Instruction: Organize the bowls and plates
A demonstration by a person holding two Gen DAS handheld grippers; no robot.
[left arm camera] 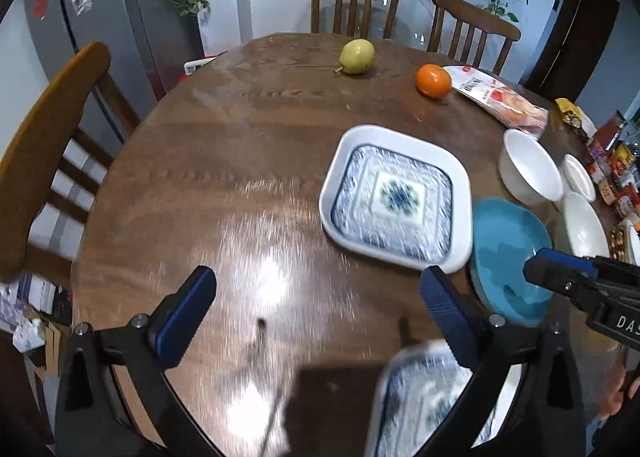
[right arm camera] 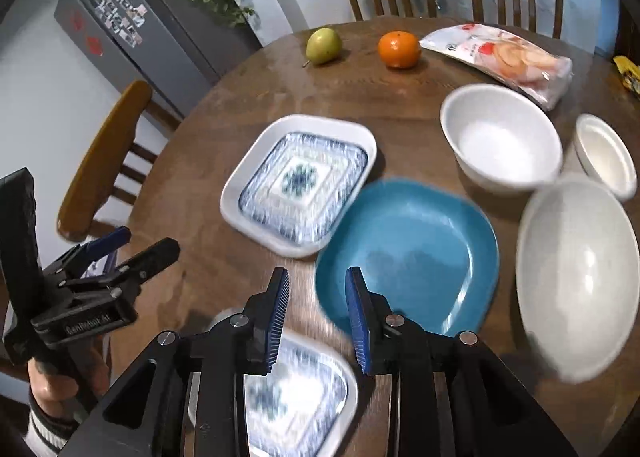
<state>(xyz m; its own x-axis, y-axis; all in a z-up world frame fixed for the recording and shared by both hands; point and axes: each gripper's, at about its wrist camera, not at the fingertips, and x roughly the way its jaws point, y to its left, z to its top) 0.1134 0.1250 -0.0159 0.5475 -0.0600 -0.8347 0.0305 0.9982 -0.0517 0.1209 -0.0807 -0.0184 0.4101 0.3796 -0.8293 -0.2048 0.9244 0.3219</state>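
A square blue-patterned plate (left arm camera: 394,195) (right arm camera: 304,181) lies mid-table. A second patterned plate (left arm camera: 428,393) (right arm camera: 296,393) lies at the near edge, under both grippers. A teal plate (left arm camera: 508,253) (right arm camera: 412,253) sits to the right of the first. Three white bowls (left arm camera: 528,171) (right arm camera: 500,137) stand further right, the largest (right arm camera: 576,277) nearest. My left gripper (left arm camera: 316,309) is open wide over bare table, holding nothing. My right gripper (right arm camera: 318,313) is open, empty, at the teal plate's near rim; it also shows in the left wrist view (left arm camera: 560,269).
A pear (left arm camera: 357,57) (right arm camera: 323,45), an orange (left arm camera: 433,81) (right arm camera: 399,49) and a snack bag (left arm camera: 496,101) (right arm camera: 504,57) lie at the far side. Wooden chairs (left arm camera: 356,1) ring the round table (left arm camera: 200,177). Jars and packets (left arm camera: 616,161) crowd the right edge.
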